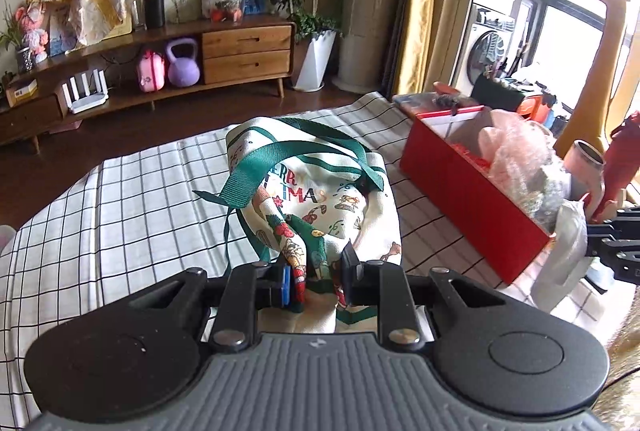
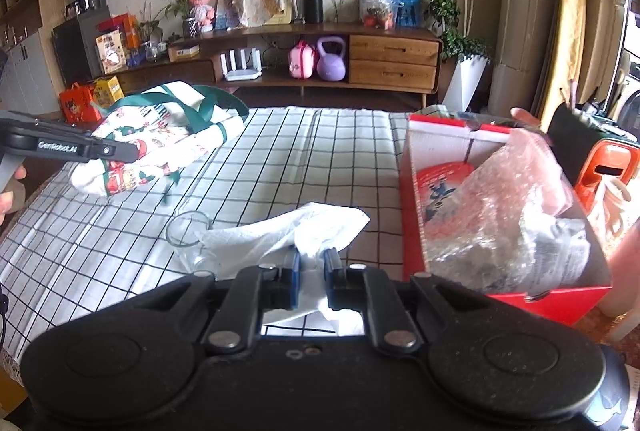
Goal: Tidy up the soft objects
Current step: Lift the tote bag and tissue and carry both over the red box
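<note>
Checked black-and-white cloth (image 2: 312, 155) covers the table where I work both grippers: my left gripper (image 1: 318, 281) has its jaws clamped on a bunched fold of the cream Christmas tote bag (image 1: 320, 199), which lies crumpled on the cloth with its green webbing handles (image 1: 276, 155) looped over the top and the printed lettering facing up; from the right wrist view the same bag (image 2: 160, 139) sits at the far left of the table with the left gripper (image 2: 120, 151) biting into its near edge. My right gripper (image 2: 311, 267) has its jaws closed on a white plastic bag (image 2: 288, 235), the film pinched between the blue pads (image 2: 295, 271) and spreading forward over the cloth. A clear glass cup (image 2: 188, 231) lies just beside the plastic bag, on its left, partly under the film. To the right stands a red cardboard box (image 2: 416, 199), open at the top and stuffed with bubble wrap (image 2: 504, 207), pinkish at the far end; in the left wrist view the box (image 1: 460, 191) sits right of the tote, apart from it. Behind the table a wooden sideboard (image 2: 392, 59) holds a purple kettlebell (image 2: 331, 59)
</note>
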